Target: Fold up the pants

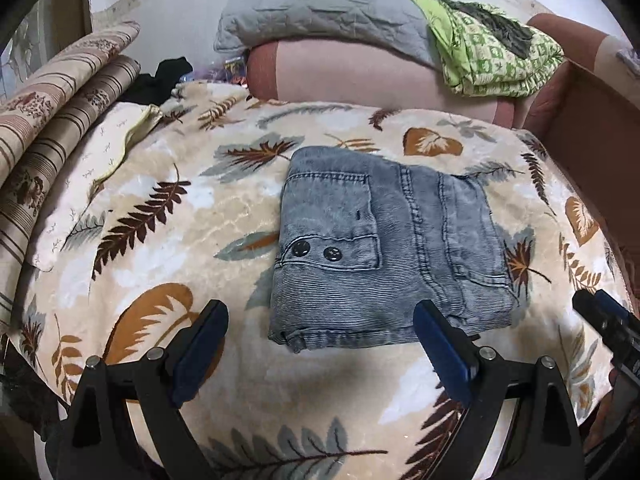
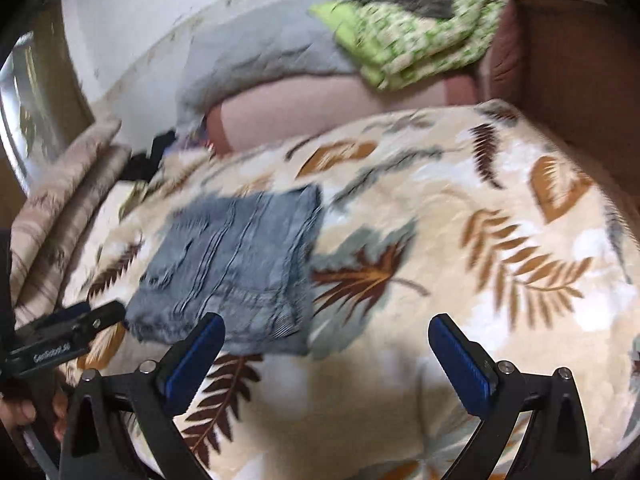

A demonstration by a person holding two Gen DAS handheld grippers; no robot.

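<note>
We judge the folding nearly done: the denim pants (image 1: pixel 384 248) lie as a compact square on the leaf-print blanket (image 1: pixel 168 216); our left gripper (image 1: pixel 320 320) and right gripper (image 2: pixel 326 334) both gape wide, empty; next, perhaps only smoothing.

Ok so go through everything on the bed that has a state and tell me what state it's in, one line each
Denim pants: folded into a compact rectangle, lying flat on the leaf-print blanket, held by nothing.
Left gripper: fingers open, empty, at the pants' near edge.
Right gripper: fingers open, empty, to the right of the pants.
Green patterned cloth: folded, resting by the grey pillow.
Striped bedding: folded, stacked at the left.
</note>
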